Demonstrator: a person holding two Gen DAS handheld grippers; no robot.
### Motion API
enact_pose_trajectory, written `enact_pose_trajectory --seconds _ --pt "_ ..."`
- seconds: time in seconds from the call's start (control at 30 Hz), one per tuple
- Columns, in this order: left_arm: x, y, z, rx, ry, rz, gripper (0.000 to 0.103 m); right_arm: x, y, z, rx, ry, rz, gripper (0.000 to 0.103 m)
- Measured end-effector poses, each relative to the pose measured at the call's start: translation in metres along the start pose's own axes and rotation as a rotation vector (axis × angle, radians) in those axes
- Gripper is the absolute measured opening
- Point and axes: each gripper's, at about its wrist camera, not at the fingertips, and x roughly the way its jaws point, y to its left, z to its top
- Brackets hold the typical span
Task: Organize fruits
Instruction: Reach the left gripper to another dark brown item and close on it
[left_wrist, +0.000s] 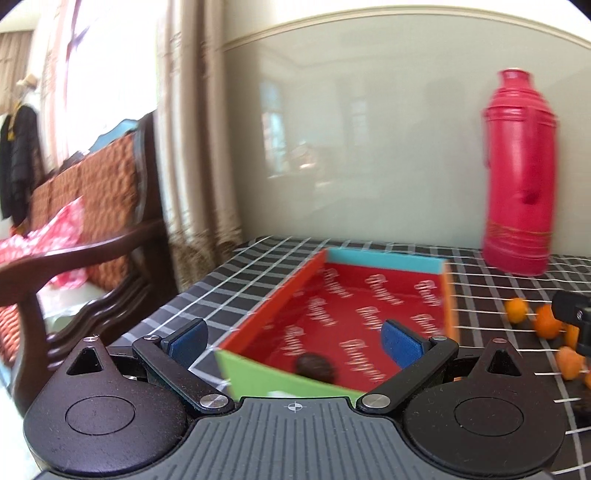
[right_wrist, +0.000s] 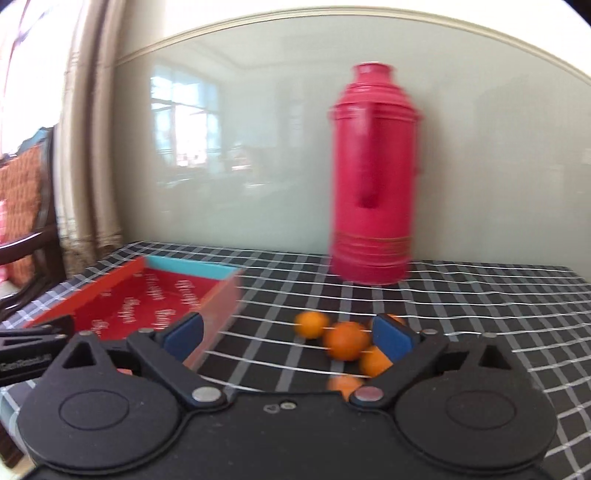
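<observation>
A shallow open box (left_wrist: 266, 373) with a red printed lining, a green near wall and a teal far wall lies on the checked tablecloth. One dark round fruit (left_wrist: 314, 365) sits inside it near the front. My left gripper (left_wrist: 294, 341) hovers open over the box, nothing between its blue pads. Several small oranges (right_wrist: 345, 339) lie in a cluster on the cloth right of the box (right_wrist: 188, 267). My right gripper (right_wrist: 288, 336) is open just before them, its right pad overlapping the cluster, gripping nothing. The oranges (left_wrist: 546, 321) also show at the right of the left wrist view.
A tall red thermos (right_wrist: 373, 177) stands at the back of the table against the pale wall. A dark wooden chair (left_wrist: 92, 221) with an orange cushion stands left of the table, by a beige curtain (left_wrist: 192, 147). The checked cloth (right_wrist: 480, 314) stretches bare to the right.
</observation>
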Motion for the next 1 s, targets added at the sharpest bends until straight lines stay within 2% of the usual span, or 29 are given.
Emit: enact_pose_trajectory --seconds 0.23,0.33,0.43,0.67,1.0 --pt "-0.017 -0.056 -0.004 0.105 -0.062 -0.153 0.1 -0.013 -0.052 -0.011 0.062 0.0 -0.228 0.097" --pt "-0.021 -0.08 -0.009 0.153 -0.055 -0.224 0.1 -0.018 -0.072 -0.017 0.088 -0.003 -0.353 0.097" --pt "-0.023 -0.1 -0.014 0.19 -0.035 -0.285 0.1 -0.024 -0.093 -0.022 0.127 -0.007 -0.429 0.097" --pt "-0.023 -0.139 -0.025 0.239 0.025 -0.395 0.1 -0.036 -0.116 -0.03 0.175 -0.015 -0.446 0.097" --pt "-0.035 -0.176 -0.038 0.308 0.031 -0.513 0.099 -0.042 -0.133 -0.035 0.177 -0.009 -0.476 0.097"
